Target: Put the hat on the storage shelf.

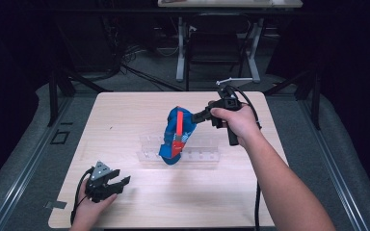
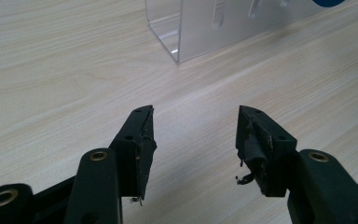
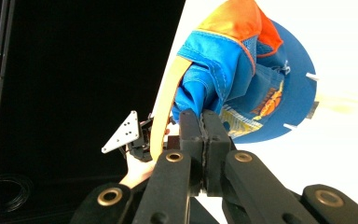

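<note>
there are two grippers – a left gripper [image 1: 118, 183] and a right gripper [image 1: 196, 117] – each in one of two hands. one blue and orange cap [image 1: 177, 136] shows, and one clear acrylic rack [image 1: 200, 153] lies on the one wooden table [image 1: 125, 115]. one more table [image 1: 231, 4] and one dark chair [image 1: 216, 41] stand behind.

The high view is soft and dim, its surroundings nearly black around the lit counter [image 1: 125, 115]. In the right gripper view the counter is blown out to white glare.
</note>
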